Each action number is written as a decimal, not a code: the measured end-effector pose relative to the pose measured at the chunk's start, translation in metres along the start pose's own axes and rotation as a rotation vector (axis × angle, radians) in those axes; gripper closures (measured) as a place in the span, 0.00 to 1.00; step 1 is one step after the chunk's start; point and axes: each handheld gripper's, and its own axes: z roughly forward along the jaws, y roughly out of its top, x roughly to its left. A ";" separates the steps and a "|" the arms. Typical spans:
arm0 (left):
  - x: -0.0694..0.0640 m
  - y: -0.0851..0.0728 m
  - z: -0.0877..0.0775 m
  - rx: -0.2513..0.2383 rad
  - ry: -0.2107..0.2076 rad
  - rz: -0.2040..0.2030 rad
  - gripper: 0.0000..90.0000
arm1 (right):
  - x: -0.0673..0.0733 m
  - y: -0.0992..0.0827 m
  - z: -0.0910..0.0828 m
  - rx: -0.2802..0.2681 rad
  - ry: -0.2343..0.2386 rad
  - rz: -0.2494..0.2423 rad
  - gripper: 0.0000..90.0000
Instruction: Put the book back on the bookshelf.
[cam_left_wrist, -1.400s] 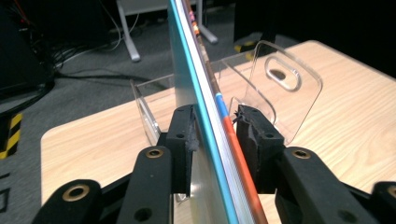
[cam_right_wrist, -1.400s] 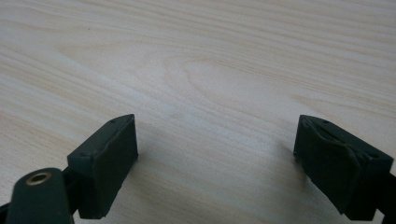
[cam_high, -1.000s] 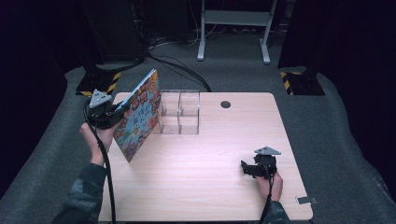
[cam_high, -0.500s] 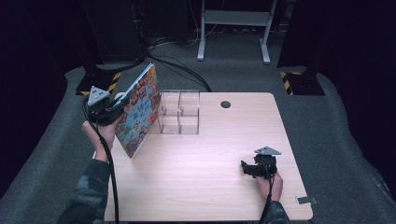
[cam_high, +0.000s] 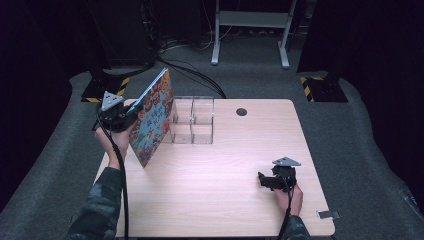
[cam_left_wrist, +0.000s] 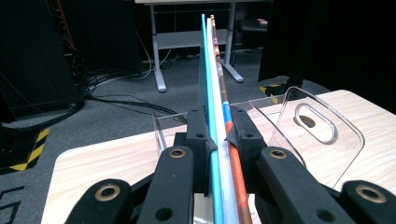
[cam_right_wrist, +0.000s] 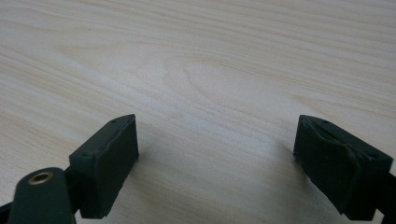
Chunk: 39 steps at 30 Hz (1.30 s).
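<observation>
L gripper (cam_left_wrist: 218, 140) clamped on book (cam_high: 152, 117) (edge-on), R gripper (cam_right_wrist: 217, 158) wide open

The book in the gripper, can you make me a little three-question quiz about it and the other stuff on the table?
1. True or false: the left gripper is clamped on the colourful book.
2. What clear thing stands right beside the book: A) a glass bottle, B) an acrylic organizer, C) a plastic bag?
3. What lies between the pads of the right gripper?

Key
1. True; its pads pinch the book's edge.
2. B.
3. Nothing; just bare wooden table under them.
</observation>
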 end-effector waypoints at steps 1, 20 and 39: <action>0.000 0.000 0.000 0.000 0.000 -0.001 0.89 | 0.000 0.000 0.000 0.000 0.000 -0.001 0.15; 0.005 0.006 -0.027 -0.021 -0.025 0.001 0.58 | 0.000 0.000 0.000 -0.002 -0.005 -0.001 0.15; 0.007 -0.028 -0.076 0.114 -0.072 0.021 0.20 | 0.001 0.000 0.001 -0.004 -0.008 0.005 0.14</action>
